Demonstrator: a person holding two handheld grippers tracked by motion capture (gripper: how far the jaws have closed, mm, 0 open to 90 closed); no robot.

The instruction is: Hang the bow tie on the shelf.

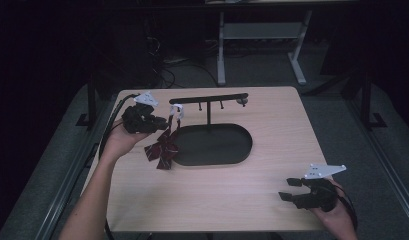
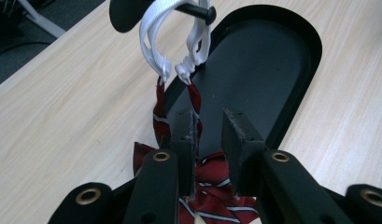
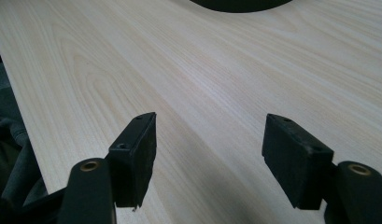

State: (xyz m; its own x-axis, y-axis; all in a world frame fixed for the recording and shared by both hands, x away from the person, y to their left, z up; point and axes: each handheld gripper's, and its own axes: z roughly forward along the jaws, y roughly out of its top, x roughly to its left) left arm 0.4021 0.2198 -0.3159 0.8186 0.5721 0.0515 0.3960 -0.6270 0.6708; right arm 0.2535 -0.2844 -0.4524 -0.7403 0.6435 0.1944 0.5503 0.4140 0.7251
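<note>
Jaws released: left gripper (image 2: 209, 128) beside bow tie (image 2: 212, 186) hung over tray (image 2: 300, 51); right gripper (image 3: 209, 154) released.

A dark red striped fabric bow tie (image 2: 212, 179) lies partly hidden behind the left gripper (image 2: 208, 128); its lower part runs off the frame's bottom edge. The black oval metal stand base (image 3: 240, 3) is cut by the right gripper view's top edge.
</note>
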